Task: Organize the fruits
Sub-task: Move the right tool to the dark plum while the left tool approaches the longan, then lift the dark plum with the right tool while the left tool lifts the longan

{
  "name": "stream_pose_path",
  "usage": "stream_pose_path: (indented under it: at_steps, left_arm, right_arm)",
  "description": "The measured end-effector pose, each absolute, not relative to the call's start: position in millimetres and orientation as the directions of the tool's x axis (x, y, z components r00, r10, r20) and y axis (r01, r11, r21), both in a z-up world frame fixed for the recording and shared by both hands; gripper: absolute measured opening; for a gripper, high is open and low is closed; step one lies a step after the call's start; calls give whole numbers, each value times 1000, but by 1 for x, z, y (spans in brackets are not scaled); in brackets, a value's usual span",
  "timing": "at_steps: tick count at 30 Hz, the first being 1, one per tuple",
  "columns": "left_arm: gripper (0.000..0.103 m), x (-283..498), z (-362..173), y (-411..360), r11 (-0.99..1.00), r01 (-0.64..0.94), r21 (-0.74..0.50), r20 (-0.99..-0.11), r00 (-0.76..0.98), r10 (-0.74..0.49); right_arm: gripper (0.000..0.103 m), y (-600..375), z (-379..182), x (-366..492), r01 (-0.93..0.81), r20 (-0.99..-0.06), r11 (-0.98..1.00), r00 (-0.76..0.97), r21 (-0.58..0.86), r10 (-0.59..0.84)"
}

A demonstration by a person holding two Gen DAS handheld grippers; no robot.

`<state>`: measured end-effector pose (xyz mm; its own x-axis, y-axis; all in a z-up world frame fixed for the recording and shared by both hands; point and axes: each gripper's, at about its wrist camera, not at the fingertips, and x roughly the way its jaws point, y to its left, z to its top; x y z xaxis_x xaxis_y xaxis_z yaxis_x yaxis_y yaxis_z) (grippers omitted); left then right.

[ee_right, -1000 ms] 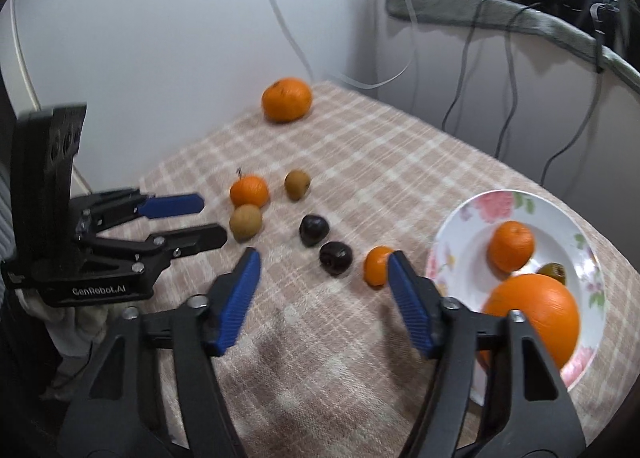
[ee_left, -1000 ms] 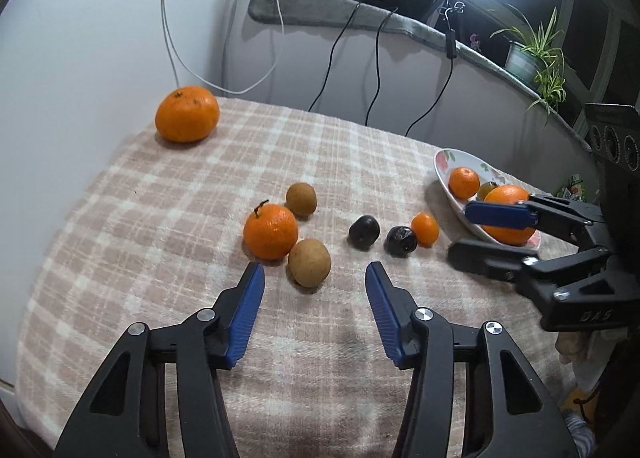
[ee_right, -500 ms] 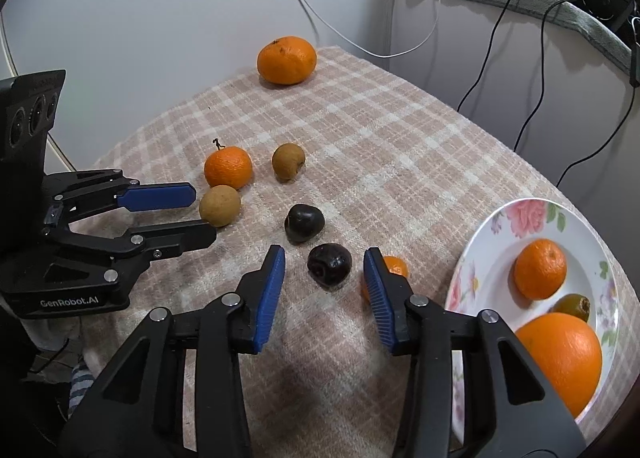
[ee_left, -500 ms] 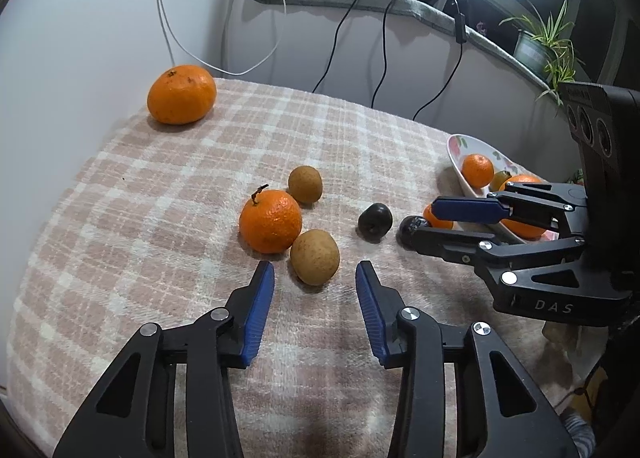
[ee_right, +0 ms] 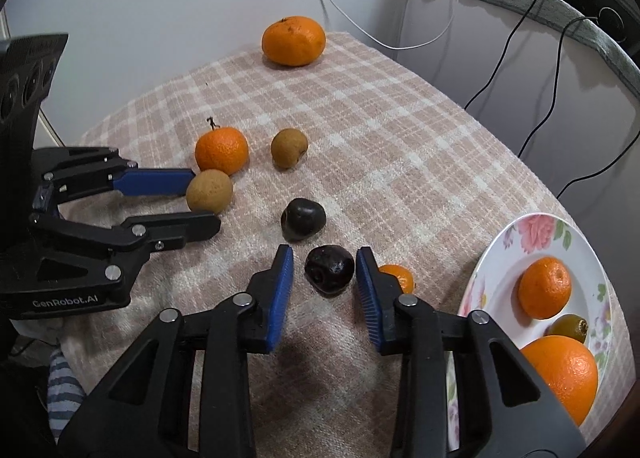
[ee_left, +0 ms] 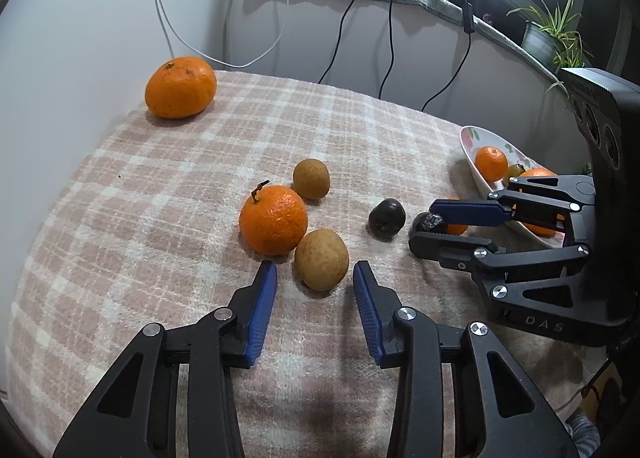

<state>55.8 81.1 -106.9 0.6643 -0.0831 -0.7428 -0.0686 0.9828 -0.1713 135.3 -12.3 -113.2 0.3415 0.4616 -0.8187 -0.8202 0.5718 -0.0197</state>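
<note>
Two close, downward wrist views, shared tablecloth (ee_left: pixel 160 186)

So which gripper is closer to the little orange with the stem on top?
Left. The left gripper sits just in front of the stemmed orange, fingers either side of the brown fruit touching it. The right gripper is farther off, around a dark fruit near the plate.

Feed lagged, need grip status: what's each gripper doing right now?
Left gripper: open, closing around the tan fruit, not gripping.
Right gripper: open, closing around the dark fruit, not gripping.
</note>
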Motion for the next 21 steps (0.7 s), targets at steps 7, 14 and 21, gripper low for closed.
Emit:
stream_pose_path:
  at_steps: [7, 14, 21]
  left_arm:
    - [27, 59, -108, 79, 987, -67, -148, -741, 668, -66]
    - [25, 59, -107, 80, 987, -61, -146, -736, 674, -67]
    - [25, 54, -103, 80, 986, -63, -155, -726, 684, -71]
  right_arm:
    - [27, -14, -115, 134, -816, -819, 577, 359, -42, 448]
    - [27, -15, -114, 135, -815, -816, 579, 354, -30, 456]
    - [26, -21, -109, 133, -808, -804, 589, 349, 3, 482]
